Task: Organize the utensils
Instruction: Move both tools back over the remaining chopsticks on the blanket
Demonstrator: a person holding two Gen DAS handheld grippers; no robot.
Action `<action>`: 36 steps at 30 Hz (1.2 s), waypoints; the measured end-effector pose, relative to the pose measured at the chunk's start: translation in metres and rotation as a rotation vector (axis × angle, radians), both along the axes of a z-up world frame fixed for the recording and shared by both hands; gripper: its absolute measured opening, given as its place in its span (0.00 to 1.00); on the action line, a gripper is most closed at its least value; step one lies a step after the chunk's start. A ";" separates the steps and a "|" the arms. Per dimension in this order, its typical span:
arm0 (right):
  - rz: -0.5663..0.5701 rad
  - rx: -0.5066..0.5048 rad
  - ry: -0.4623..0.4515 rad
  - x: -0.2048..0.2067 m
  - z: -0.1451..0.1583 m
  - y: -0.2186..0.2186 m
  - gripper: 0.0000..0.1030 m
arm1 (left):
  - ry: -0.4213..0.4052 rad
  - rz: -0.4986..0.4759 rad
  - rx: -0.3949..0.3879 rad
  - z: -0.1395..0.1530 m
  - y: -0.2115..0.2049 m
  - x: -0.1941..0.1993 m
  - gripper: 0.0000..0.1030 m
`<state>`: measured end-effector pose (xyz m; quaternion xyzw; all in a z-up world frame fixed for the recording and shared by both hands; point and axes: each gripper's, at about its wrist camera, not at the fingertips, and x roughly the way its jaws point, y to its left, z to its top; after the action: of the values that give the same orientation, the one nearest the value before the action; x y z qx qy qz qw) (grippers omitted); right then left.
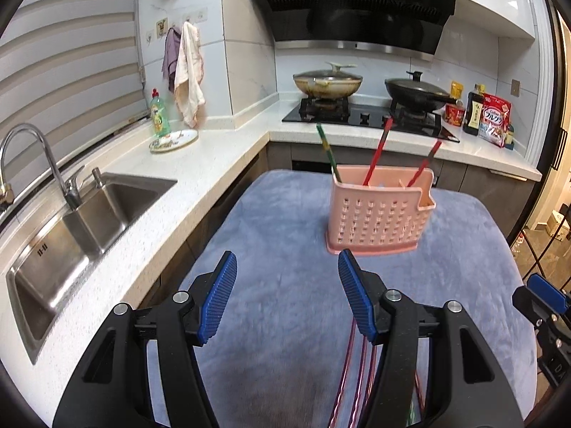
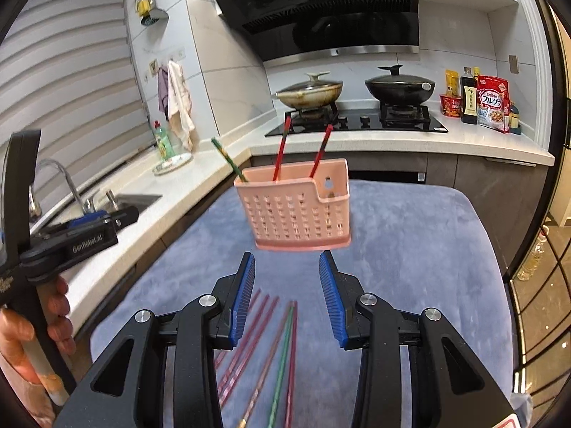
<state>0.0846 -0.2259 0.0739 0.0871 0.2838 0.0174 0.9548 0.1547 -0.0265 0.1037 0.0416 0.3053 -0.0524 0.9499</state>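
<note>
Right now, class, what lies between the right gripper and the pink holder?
Only bare blue cloth, seen in the right wrist view. The right gripper is open before the holder; the loose chopsticks lie below the gripper.

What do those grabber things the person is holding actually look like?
Each pair of tongs, left tongs and right tongs, has chunky black plastic arms with triangular cut-outs, round silver bolts at the joints, and ribbed blue fingertips. White "GenRobot.AI" lettering marks the left one's side, seen from the right wrist view. A bare hand grips its pale handle.

Left claw [image 1: 287, 265] and right claw [image 2: 287, 267] both agape, empty
</note>
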 end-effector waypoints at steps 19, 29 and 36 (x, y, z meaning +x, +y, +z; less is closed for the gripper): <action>0.028 -0.016 0.266 -0.060 -0.120 0.022 0.36 | 0.214 -0.013 0.024 -0.102 0.019 -0.059 0.55; 0.041 -0.041 0.318 -0.066 -0.145 0.030 0.34 | 0.260 -0.028 0.020 -0.125 0.020 -0.073 0.55; 0.054 -0.047 0.350 -0.064 -0.157 0.033 0.22 | 0.288 -0.033 0.011 -0.137 0.022 -0.076 0.55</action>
<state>0.0210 -0.1930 -0.0834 0.0591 0.4481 0.0209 0.8918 0.0783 -0.0041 -0.0335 0.0440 0.4381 -0.0719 0.8949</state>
